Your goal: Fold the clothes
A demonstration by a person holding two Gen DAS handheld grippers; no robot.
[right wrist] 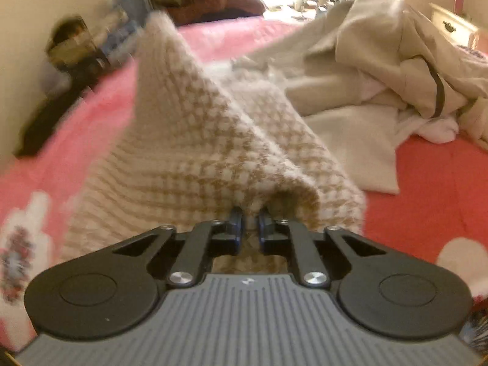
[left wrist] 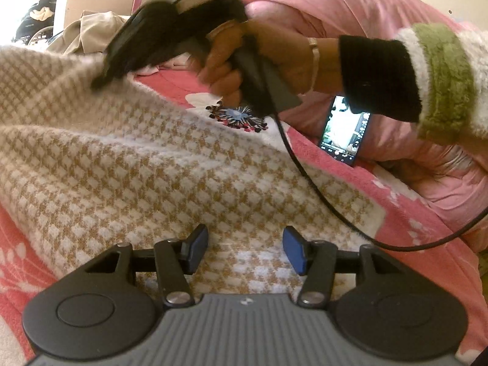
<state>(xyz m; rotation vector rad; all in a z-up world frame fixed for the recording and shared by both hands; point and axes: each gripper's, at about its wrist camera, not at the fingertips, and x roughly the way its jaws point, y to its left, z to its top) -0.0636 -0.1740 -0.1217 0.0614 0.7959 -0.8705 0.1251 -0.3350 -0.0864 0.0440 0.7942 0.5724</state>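
**Right gripper pinches the checked knit; left gripper spread above it**

In the left wrist view, your left gripper (left wrist: pixel 245 248) sits at the bottom centre with its blue pads spread apart. Nothing lies between them; they sit over the tan-and-white checked knit garment (left wrist: pixel 128 158), and you cannot tell whether they touch it. The garment fills the left and middle of this frame, spread over a pink floral bedcover (left wrist: pixel 405 213).

Further up the frame, your right hand (left wrist: pixel 244 61), in a black cuff and a green-and-white fuzzy sleeve (left wrist: pixel 442 76), grips the handle of the other tool, which is blurred. A black cable (left wrist: pixel 305 177) trails down from it across the garment. At middle right, a lit phone (left wrist: pixel 344 131) leans against a pink quilt (left wrist: pixel 381 30).

In the right wrist view, your right gripper (right wrist: pixel 250 225) is pressed together at lower centre, pinching a fold of the checked knit garment (right wrist: pixel 195 140), which rises from the jaws in a tented ridge toward the upper left. Beyond it, at upper right, a heap of beige clothes (right wrist: pixel 381 61) lies on the bedcover (right wrist: pixel 433 189).

No containers are clear enough to describe.
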